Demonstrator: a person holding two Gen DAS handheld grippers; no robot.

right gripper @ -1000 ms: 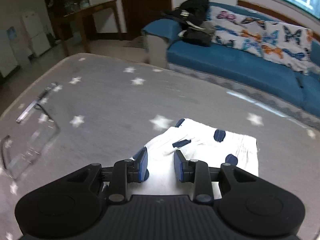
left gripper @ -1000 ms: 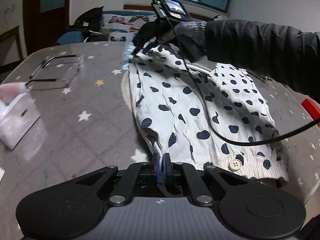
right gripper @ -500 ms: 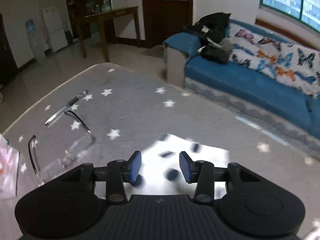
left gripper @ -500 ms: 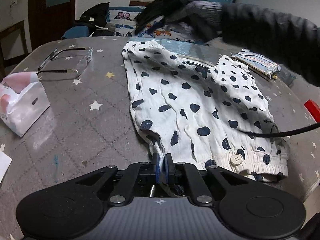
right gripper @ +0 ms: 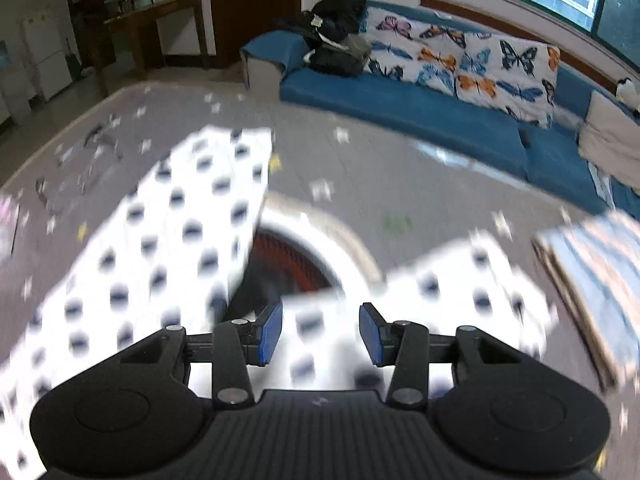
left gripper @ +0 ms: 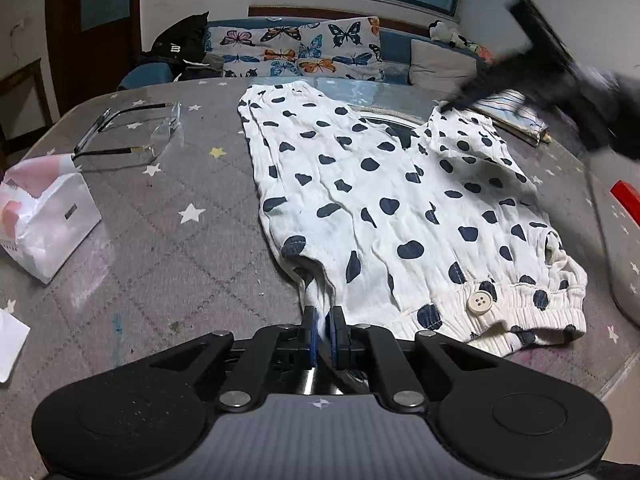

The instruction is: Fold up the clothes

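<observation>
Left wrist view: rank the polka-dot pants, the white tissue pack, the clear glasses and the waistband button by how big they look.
1. Polka-dot pants
2. White tissue pack and clear glasses: look alike, and the pack is nearer, so unranked
3. Waistband button

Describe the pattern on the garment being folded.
White with dark navy blotchy spots on the garment; clearest in the left wrist view.

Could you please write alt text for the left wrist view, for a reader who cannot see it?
The left gripper pinches the near corner of white, dark-spotted shorts spread on a grey star-print table. Glasses lie far left, and the blurred right gripper is at the far leg.
</observation>
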